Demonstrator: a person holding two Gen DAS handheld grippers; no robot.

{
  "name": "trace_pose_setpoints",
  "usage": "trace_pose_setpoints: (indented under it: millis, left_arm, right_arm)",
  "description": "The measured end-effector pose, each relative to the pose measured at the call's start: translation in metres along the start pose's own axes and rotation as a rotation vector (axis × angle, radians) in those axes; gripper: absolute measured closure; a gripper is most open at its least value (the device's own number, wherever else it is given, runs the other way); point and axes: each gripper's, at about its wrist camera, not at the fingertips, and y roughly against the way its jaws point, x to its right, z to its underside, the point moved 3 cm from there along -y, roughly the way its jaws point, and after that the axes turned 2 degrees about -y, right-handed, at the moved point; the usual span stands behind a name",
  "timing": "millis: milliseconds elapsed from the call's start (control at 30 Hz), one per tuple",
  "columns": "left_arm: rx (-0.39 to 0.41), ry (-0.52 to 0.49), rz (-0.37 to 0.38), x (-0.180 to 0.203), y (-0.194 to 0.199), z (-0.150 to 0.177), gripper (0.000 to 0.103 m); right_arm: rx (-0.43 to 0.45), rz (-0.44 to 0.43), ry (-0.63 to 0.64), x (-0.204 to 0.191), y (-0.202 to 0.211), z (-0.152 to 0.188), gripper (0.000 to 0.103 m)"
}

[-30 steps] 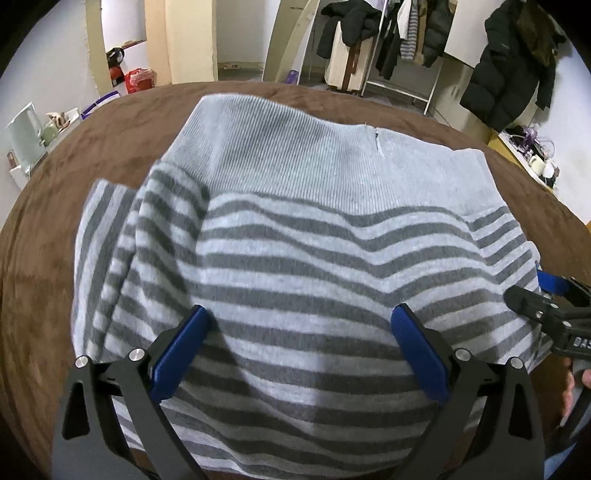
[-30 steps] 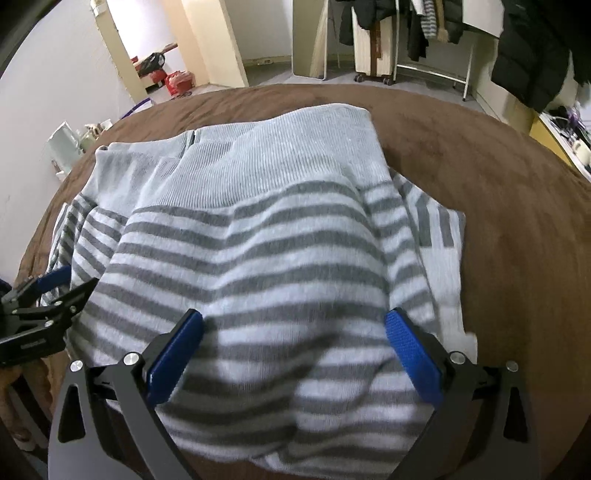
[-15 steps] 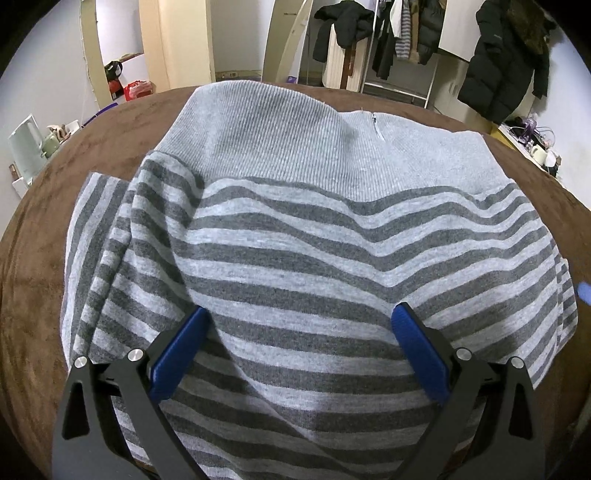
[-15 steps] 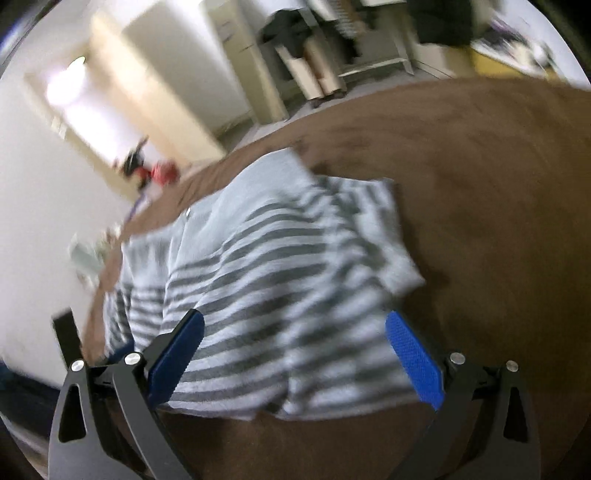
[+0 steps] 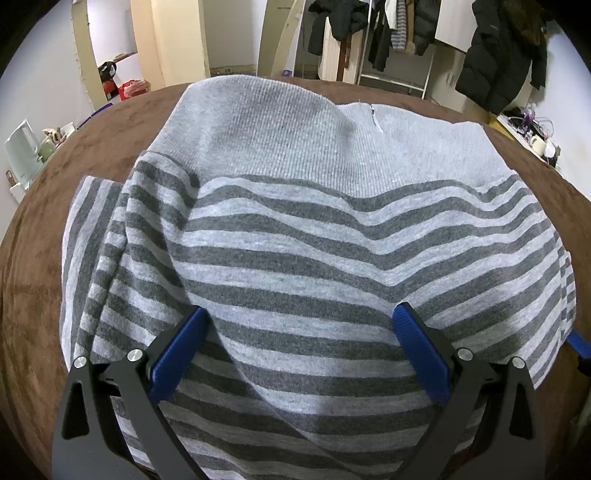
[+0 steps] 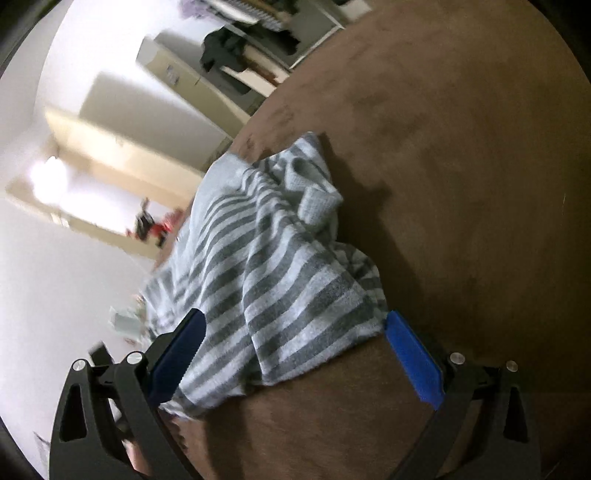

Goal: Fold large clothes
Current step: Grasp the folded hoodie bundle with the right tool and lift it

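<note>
A grey sweater [image 5: 314, 236] with dark stripes and a plain ribbed band lies folded on a brown surface [image 5: 33, 280]. My left gripper [image 5: 299, 332] is open, its blue pads spread wide just above the sweater's near striped part. In the right wrist view the sweater [image 6: 266, 266] appears tilted, its near right corner between the fingers. My right gripper [image 6: 293, 332] is open and low at that corner, rolled to the side. A blue tip of the right gripper [image 5: 580, 343] shows at the sweater's right edge.
The brown surface [image 6: 461, 184] stretches wide to the right of the sweater. Beyond it stand a clothes rack with dark coats [image 5: 391, 33], a black jacket [image 5: 506, 55], a kettle [image 5: 20, 155] at left, and red items [image 5: 129, 88] on the floor.
My right gripper has swung down and rolled sideways toward the sweater's right corner, so its view tilted. My left gripper moved slightly forward over the sweater. Both stay open.
</note>
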Motion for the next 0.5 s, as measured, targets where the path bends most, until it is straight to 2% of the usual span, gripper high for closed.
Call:
trace_pose_setpoints:
  millis: [100,233,333,500]
  left_arm:
    - [-0.015,-0.004,0.004,0.0,-0.001,-0.002,0.006]
    - [-0.032,-0.004,0.0,0.001,-0.002,-0.008,0.006]
    - [-0.035,-0.004,0.0,0.002,-0.002,-0.009,0.006]
    - [-0.034,0.0,0.001,0.001,-0.004,-0.01,0.006]
  right_arm:
    - [0.0,-0.036,-0.094,0.014,-0.008,-0.001,0.006]
    - [0.019,-0.069,-0.153,0.019,-0.01,-0.003,0.006]
    - [0.009,-0.052,-0.155,0.017,-0.012,-0.002,0.006]
    - [-0.003,-0.024,-0.187,0.017,-0.006,0.012,0.014]
